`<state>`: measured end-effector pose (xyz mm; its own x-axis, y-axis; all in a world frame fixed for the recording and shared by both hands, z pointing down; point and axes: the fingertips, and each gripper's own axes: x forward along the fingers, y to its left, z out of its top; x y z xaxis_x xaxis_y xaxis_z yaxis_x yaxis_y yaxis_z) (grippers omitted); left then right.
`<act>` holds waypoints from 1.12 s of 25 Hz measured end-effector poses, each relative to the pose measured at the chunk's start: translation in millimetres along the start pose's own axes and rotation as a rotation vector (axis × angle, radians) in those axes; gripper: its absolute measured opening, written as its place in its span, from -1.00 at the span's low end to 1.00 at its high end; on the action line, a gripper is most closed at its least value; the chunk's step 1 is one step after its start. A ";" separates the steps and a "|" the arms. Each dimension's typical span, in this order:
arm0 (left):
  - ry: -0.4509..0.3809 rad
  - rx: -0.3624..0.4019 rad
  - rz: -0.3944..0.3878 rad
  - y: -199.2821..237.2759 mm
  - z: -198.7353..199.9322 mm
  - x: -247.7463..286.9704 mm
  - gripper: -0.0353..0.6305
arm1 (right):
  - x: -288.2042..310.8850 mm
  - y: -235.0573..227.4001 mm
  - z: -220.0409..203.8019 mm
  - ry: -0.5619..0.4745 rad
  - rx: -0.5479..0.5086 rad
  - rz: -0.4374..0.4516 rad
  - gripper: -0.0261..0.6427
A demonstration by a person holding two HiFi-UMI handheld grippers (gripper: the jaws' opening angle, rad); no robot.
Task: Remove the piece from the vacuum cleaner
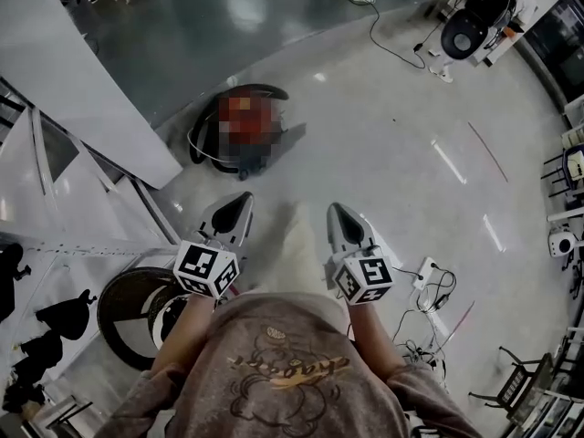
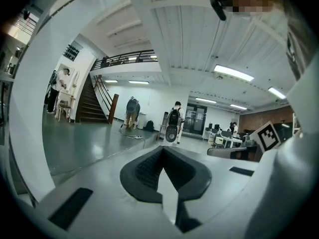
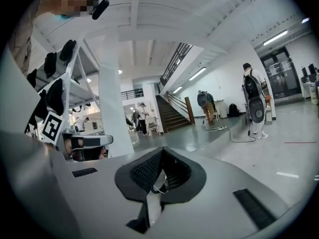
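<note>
Vacuum cleaner (image 1: 281, 135) on glossy grey floor (image 1: 383, 153)

Pwr strip (image 1: 426, 270) on floor (image 1: 383, 153); staircase (image 2: 89, 106) at back.

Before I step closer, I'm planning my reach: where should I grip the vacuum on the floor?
Likely the dark arch atop the vacuum, from above: it is thin and looks raised off the body. A blur hides most of the rest, so this is tentative.
</note>
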<state>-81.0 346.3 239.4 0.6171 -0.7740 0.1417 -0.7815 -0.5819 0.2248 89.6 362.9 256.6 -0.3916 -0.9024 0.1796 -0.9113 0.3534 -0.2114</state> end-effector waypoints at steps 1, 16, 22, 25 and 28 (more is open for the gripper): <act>0.004 0.000 0.000 3.3 0.8 10.4 -0.89 | 9.1 -5.9 1.9 0.000 0.002 0.006 -0.93; 0.017 -0.052 0.084 71.7 55.7 193.7 -0.89 | 177.2 -120.2 68.5 0.085 -0.049 0.127 -0.93; 0.022 -0.063 0.152 92.9 66.9 238.7 -0.89 | 224.2 -149.4 86.4 0.109 -0.061 0.207 -0.93; 0.020 -0.076 0.190 102.9 72.4 252.9 -0.89 | 243.8 -156.7 89.2 0.127 -0.063 0.240 -0.93; 0.021 -0.098 0.223 116.3 74.7 256.3 -0.89 | 262.3 -154.7 88.5 0.140 -0.060 0.268 -0.93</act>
<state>-20.6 61.5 229.9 0.4330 -0.8747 0.2177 -0.8865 -0.3695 0.2785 139.1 49.7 251.4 -0.6292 -0.7337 0.2564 -0.7772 0.5920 -0.2131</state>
